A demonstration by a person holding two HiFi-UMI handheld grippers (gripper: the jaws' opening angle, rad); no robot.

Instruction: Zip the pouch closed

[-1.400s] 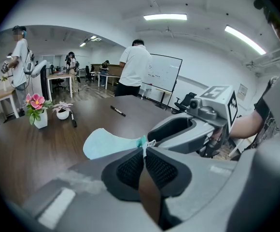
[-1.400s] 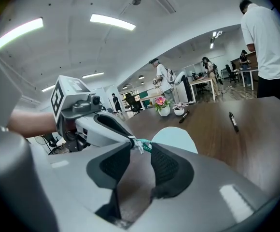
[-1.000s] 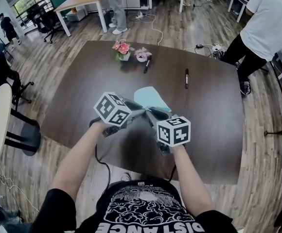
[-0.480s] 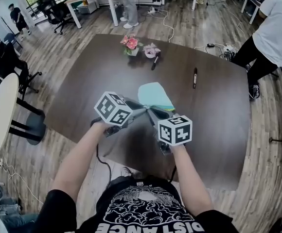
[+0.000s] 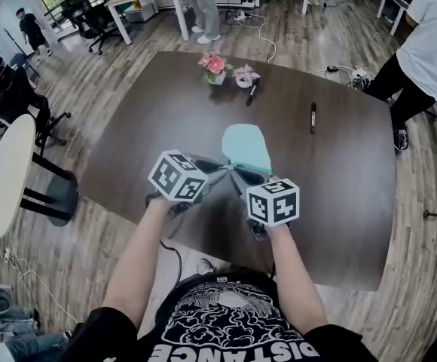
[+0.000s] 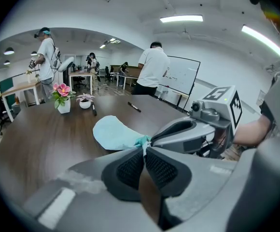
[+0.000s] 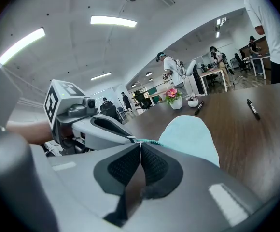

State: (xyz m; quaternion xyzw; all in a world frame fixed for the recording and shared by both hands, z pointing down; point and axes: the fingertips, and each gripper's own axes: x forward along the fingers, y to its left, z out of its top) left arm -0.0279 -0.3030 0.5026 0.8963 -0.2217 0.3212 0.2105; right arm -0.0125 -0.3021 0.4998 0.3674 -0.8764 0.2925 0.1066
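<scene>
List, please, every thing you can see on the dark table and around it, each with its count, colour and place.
pouch: one, light teal, flat on the table just beyond both grippers
markers: two, black, one beside the small pot, one further right
flower pot: one, white with pink flowers, at the table's far edge
small pot: one, white with a pale pink plant, right of the flower pot
table: one, dark brown, centre
round table: one, white, far left
person: one, white shirt, upper right
left gripper: one, grey, shut on the pouch's near end
right gripper: one, grey, shut on the pouch beside it
</scene>
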